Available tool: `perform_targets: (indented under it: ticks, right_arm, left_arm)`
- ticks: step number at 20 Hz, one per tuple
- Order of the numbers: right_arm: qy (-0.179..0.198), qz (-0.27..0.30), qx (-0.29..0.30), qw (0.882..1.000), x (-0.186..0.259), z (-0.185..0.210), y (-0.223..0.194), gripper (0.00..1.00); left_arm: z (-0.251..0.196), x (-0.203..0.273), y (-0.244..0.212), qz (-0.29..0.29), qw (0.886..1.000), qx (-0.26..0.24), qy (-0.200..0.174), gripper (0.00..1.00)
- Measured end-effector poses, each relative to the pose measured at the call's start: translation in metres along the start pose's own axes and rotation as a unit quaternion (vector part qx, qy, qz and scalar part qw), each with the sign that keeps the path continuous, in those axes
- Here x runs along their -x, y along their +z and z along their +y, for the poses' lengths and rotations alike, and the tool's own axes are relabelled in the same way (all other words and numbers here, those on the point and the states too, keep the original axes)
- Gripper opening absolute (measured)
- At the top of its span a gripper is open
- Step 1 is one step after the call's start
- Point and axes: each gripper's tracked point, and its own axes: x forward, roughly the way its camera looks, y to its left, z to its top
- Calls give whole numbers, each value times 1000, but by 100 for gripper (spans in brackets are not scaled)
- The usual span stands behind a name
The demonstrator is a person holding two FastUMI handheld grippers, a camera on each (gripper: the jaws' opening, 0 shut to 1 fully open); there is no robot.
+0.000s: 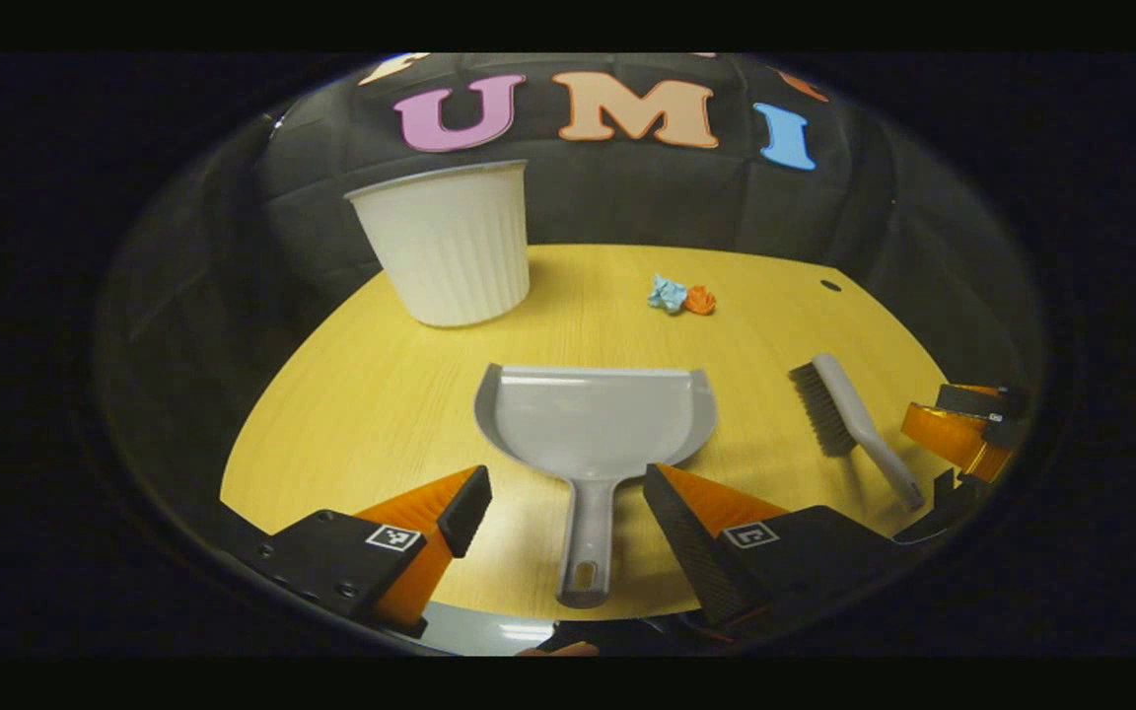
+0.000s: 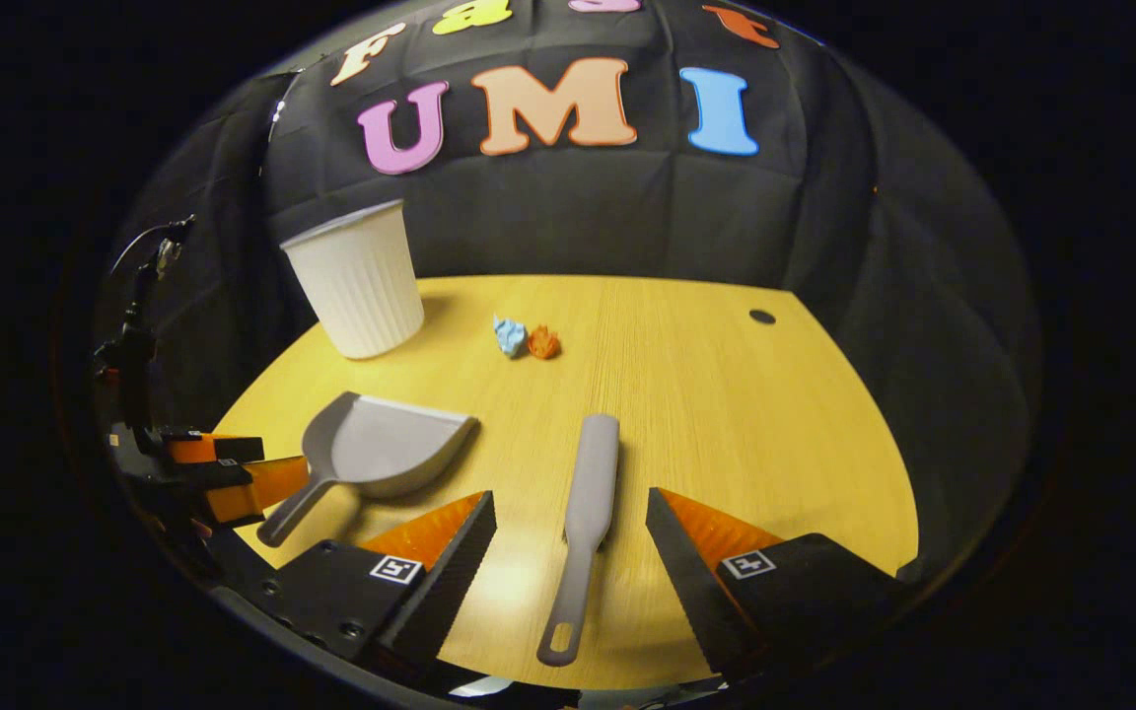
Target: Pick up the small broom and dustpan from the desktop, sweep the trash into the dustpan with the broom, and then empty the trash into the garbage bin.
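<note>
Dustpan point(image 1: 596, 419) handle between open left claw point(image 1: 568, 513) fingers.

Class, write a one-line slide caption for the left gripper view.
Open left gripper straddles the dustpan handle; broom, paper scraps and bin wait on the desk.

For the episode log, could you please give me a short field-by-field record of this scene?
table: yellow wood top
bin: white, ribbed, upright at the far left
trash: blue wad and orange wad, touching, mid-table
dustpan: grey, flat on the table, handle between the left gripper's fingers
broom: grey, lying on the table, handle between the right gripper's fingers
left gripper: open, not touching the dustpan
right gripper: open, not touching the broom
progress: nothing picked up yet
</note>
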Motion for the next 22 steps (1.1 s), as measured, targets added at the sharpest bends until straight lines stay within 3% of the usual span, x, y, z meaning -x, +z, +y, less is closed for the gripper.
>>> perform_targets:
  ticks: [9,12,13,15,16,20,22]
  right_arm:
    - [-14,143,29,989,-37,-9,-60,92]
    - [-11,192,27,981,-46,-11,-77,81]
    - [-10,202,31,979,-47,-11,-80,81]
    - [-7,215,36,976,-48,-11,-85,74]
    - [-8,220,38,975,-50,-12,-87,63]
    - [2,239,41,970,-51,-10,-92,49]
    - [4,233,49,971,-53,-15,-88,36]
  left_arm:
    - [0,-30,-39,90,995,-32,-11,94]
    - [1,-39,-46,109,992,-55,-14,94]
    - [1,-41,-47,111,992,-61,-14,87]
    - [1,-43,-52,120,991,-63,-18,88]
    - [1,-45,-55,127,990,-64,-18,86]
    - [-4,-50,-65,146,986,-72,-35,76]
    - [-12,-54,-65,148,985,-70,-46,66]
